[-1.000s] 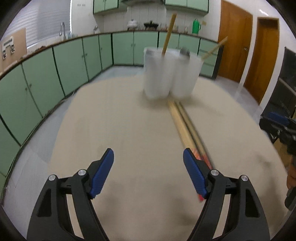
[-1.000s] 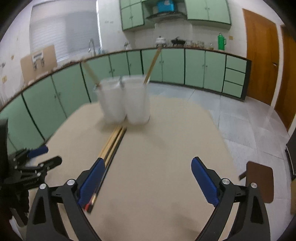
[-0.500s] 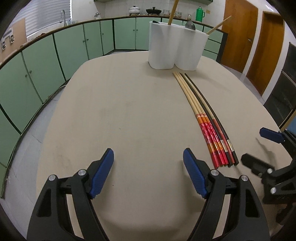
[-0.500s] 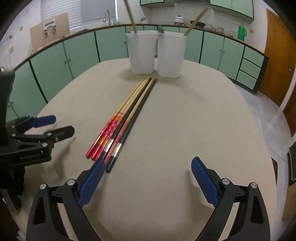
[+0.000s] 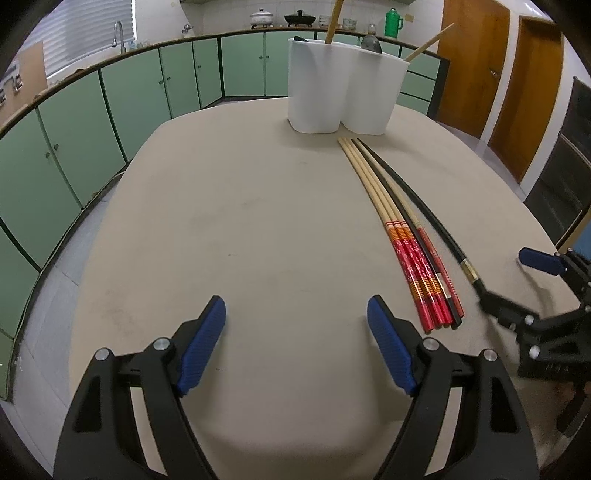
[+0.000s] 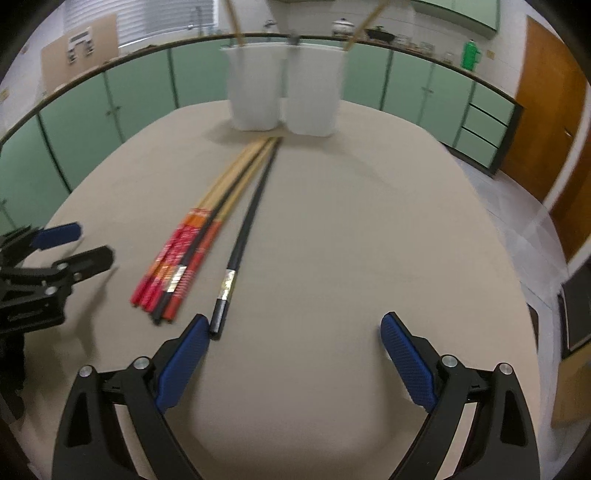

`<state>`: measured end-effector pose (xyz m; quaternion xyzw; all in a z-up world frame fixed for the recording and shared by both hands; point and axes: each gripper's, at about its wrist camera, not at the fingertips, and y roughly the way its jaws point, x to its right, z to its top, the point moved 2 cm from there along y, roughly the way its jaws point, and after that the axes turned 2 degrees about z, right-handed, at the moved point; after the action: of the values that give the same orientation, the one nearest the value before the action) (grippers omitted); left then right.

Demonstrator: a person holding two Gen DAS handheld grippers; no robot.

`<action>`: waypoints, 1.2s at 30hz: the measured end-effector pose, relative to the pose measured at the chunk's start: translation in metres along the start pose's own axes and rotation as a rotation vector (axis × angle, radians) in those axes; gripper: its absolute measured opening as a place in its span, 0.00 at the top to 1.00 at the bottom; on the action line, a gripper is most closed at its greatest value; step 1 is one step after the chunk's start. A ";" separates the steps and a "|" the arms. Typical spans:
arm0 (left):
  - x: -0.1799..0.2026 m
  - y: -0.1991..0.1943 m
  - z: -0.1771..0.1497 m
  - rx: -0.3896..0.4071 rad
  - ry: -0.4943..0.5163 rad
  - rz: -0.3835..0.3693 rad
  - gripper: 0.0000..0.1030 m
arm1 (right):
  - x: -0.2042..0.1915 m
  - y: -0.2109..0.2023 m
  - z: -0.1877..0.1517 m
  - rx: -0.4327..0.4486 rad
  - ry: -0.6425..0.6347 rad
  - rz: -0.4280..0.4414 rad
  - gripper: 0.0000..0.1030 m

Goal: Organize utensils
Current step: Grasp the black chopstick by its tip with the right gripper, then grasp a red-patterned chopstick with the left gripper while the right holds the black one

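Observation:
Several long chopsticks with red ends (image 5: pixel 413 254) (image 6: pixel 184 251) lie bundled on the beige table (image 5: pixel 258 221), pointing at a white utensil holder (image 5: pixel 343 96) (image 6: pixel 284 88) at the far end. One black chopstick (image 5: pixel 424 206) (image 6: pixel 243 236) lies apart to their right. My left gripper (image 5: pixel 295 328) is open and empty, left of the bundle's near ends. My right gripper (image 6: pixel 295 339) is open; its left finger sits right beside the black chopstick's near end. In the left wrist view the right gripper (image 5: pixel 517 280) shows at the black chopstick's end.
The holder has wooden sticks (image 5: pixel 334 18) and a spoon (image 5: pixel 371 44) standing in it. Green kitchen cabinets (image 5: pixel 110 92) run behind the table. Wooden doors (image 5: pixel 517 85) stand to the right. The table edge curves close to both grippers.
The black chopstick has shifted away from the bundle, to the right. My right gripper has moved forward and left up to its near end. The left gripper has barely moved.

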<state>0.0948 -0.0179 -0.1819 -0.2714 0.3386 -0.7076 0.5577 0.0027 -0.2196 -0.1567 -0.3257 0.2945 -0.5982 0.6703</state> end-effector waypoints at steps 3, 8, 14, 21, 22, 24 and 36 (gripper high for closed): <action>0.002 0.000 -0.001 -0.001 0.001 -0.002 0.24 | 0.003 -0.003 -0.002 0.014 0.015 0.045 0.18; 0.004 -0.001 -0.002 -0.002 0.001 -0.005 0.23 | -0.008 -0.001 -0.002 0.019 -0.003 0.082 0.39; 0.010 -0.004 -0.005 -0.003 0.004 -0.016 0.23 | -0.020 -0.002 -0.002 0.030 -0.040 0.094 0.68; 0.024 -0.008 -0.005 -0.004 0.021 -0.060 0.23 | -0.018 -0.003 -0.001 0.034 -0.032 0.130 0.93; 0.027 -0.009 -0.005 -0.004 0.026 -0.069 0.23 | -0.016 -0.003 -0.001 0.034 -0.026 0.126 0.93; 0.033 -0.008 -0.005 -0.010 0.034 -0.089 0.23 | -0.010 -0.003 -0.001 0.036 -0.019 0.104 0.94; 0.045 0.003 -0.005 -0.041 0.063 -0.059 0.23 | 0.011 -0.003 -0.001 0.034 0.026 0.099 0.94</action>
<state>0.0822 -0.0617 -0.1877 -0.2700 0.3623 -0.7248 0.5201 0.0012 -0.2314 -0.1555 -0.2914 0.3088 -0.5735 0.7006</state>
